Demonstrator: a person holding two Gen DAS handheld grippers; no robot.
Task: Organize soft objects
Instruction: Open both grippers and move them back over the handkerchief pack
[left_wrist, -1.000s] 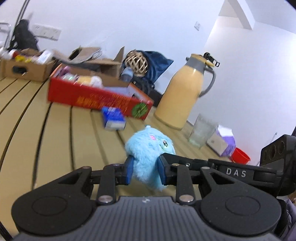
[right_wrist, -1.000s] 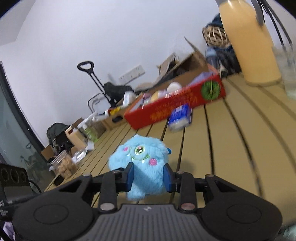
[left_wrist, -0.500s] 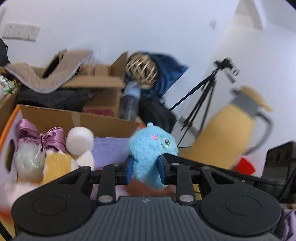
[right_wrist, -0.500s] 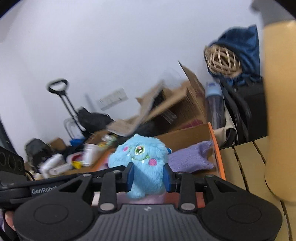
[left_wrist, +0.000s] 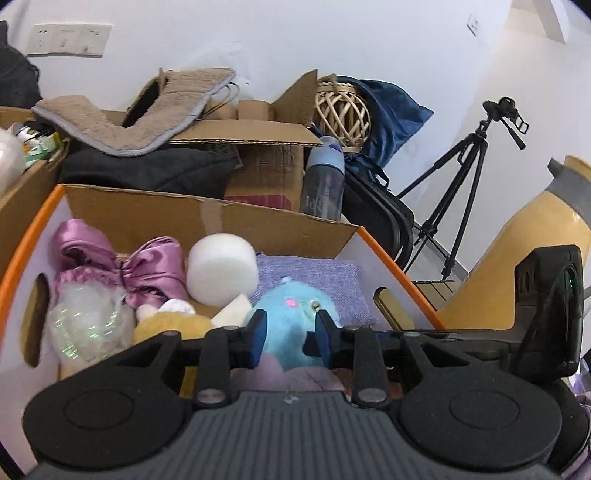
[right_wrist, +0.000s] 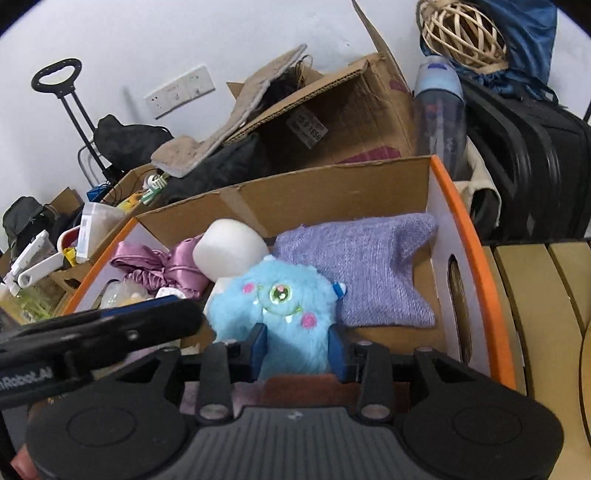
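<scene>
Box (right_wrist: 476, 236), orange-rimmed cardboard, left to right: pink satin cloth (right_wrist: 162, 269), white foam cylinder (right_wrist: 231, 247), blue fuzzy monster toy (right_wrist: 277, 295), lilac knit cloth (right_wrist: 373, 266). Toy stands inside the box; left gripper (left_wrist: 288, 338) is clamped on its fur, while right gripper (right_wrist: 297, 349) has just been widening, pads beside the toy, contact unclear. Readable: "RoboLA…" on the left gripper's arm in the right wrist view; a brown box behind carries a sticker (right_wrist: 308, 125), digits illegible.

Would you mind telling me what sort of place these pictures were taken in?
Probably a cluttered workroom or storage corner used for recording, not a tidy home. Open cardboard boxes are stacked along the white wall, a camera tripod stands in the corner, and a black suitcase sits behind the orange-rimmed box.
</scene>
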